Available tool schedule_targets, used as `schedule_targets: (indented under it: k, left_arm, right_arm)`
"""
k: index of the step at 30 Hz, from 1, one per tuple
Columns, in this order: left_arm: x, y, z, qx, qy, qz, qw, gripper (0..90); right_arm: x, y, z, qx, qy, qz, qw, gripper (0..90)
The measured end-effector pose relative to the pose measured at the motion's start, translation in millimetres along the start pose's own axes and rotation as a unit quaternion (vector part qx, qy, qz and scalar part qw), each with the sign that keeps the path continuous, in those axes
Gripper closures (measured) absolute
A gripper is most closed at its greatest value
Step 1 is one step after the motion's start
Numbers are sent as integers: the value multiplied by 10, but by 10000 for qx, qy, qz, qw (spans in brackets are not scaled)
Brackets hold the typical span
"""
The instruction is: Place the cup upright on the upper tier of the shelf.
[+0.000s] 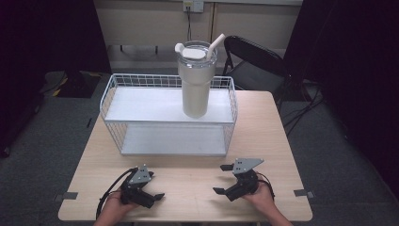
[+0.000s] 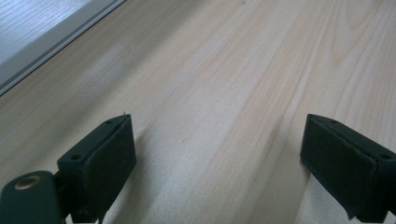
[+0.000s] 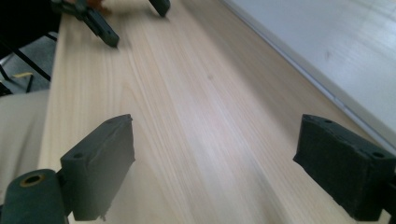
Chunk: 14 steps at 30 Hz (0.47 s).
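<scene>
Left gripper (image 1: 151, 187) at 7 o'clock on table (image 1: 263, 136), right gripper (image 1: 226, 181) at 5 o'clock. Both spread wide, empty, resting near front edge; likely start posture. Tumbler (image 1: 196, 80) with straw upright at 12 o'clock on top shelf of wire rack (image 1: 109, 96), well apart from both; raised spot suits open frontal reach.

pale matt wood-grain table (image 1: 263, 141), white wire rack (image 1: 113, 101), smooth matt cream tumbler (image 1: 195, 89) with clear glossy plastic lid (image 1: 197, 51).
</scene>
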<state>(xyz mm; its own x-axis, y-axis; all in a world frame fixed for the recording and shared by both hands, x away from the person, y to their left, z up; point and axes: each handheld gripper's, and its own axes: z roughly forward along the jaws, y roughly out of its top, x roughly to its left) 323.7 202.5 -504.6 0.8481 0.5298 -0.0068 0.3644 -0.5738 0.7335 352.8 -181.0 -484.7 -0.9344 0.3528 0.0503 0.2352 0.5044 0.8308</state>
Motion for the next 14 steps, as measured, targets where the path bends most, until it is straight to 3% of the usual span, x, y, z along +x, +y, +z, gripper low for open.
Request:
schedule_targets:
  k: [8,14]
  left_arm:
    - [0,0,0,1,-1,0,10000,97]
    - [0,0,0,1,0,1,10000,97]
  right_arm:
    - [-34,-118,28,361,-94,-48,9993,110]
    - [-56,-114,12,402,-198,-24,9990,109]
